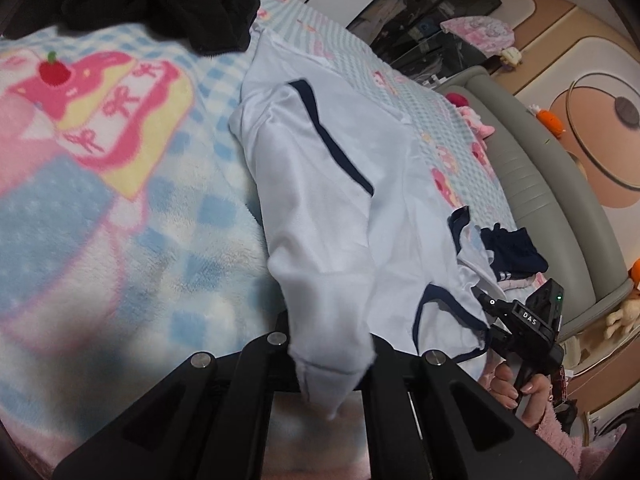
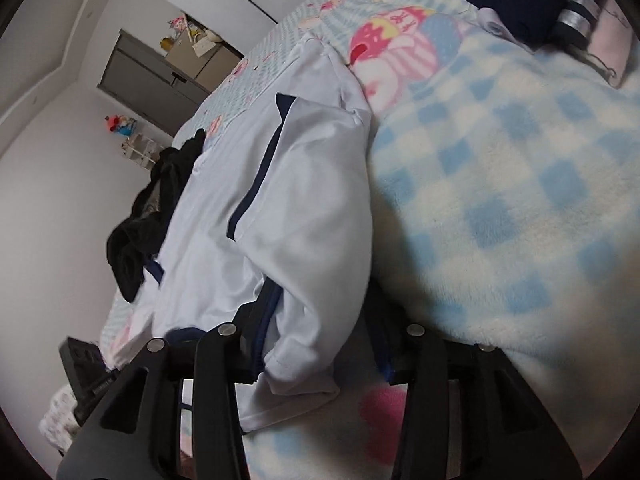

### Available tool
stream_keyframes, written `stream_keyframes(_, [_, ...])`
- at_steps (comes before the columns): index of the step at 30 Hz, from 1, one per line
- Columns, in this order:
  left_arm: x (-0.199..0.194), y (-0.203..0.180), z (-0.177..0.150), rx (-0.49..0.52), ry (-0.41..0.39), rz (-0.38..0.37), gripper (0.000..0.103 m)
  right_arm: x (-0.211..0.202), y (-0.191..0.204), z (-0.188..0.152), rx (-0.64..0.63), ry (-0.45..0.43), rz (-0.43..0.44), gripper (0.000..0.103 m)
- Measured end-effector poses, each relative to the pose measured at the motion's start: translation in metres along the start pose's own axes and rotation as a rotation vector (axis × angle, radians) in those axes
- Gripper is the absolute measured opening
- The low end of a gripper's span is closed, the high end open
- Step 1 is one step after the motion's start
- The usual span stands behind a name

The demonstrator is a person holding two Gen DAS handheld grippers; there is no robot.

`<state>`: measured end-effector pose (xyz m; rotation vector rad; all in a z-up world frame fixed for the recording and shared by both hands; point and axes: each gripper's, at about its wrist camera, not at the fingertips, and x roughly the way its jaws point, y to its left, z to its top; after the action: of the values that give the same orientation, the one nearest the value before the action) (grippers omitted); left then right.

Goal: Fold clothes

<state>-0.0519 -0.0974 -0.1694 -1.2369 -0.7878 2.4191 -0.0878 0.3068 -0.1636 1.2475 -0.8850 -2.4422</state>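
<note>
I find the white garment (image 1: 328,184) lying along the near edge of the bed, on the checked blanket (image 1: 132,216). It is pale with dark navy piping and is already doubled lengthwise, one panel turned over the other.

My left gripper (image 1: 332,376) has its fingers closed tight on a white cuff or sleeve end, which hangs between them at the near end of the garment. I judge this grip is kept to hold the fold line taut while the other end is set down.

My right gripper (image 2: 316,364) has its fingers standing moderately apart. White cloth with a navy-trimmed hem lies between them, but the pads do not appear to press on it; I read this as the cloth being let go onto the bed. From the left wrist view the same gripper sits at the garment's hem, with a hand (image 1: 516,388) on its handle.

Other items: a black garment (image 1: 160,0) heaped at the far end of the bed, and a dark navy piece (image 1: 512,256) near the bed's right edge, just beside the white garment's hem. Neither touches the grippers.

My assessment: one fold is being laid down. The risk is the slick fabric sliding open once released.
</note>
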Motion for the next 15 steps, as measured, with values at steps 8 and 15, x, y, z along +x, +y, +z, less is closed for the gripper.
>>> stream_keyframes(8, [-0.002, 0.000, 0.001, 0.003, -0.006, -0.002, 0.004, -0.040, 0.012, -0.006, -0.069, -0.105, -0.036, 0.007])
stream_keyframes(15, [0.007, 0.011, 0.002, -0.052, 0.016, -0.038, 0.006, -0.004, -0.008, 0.003, 0.029, 0.044, 0.055, 0.044])
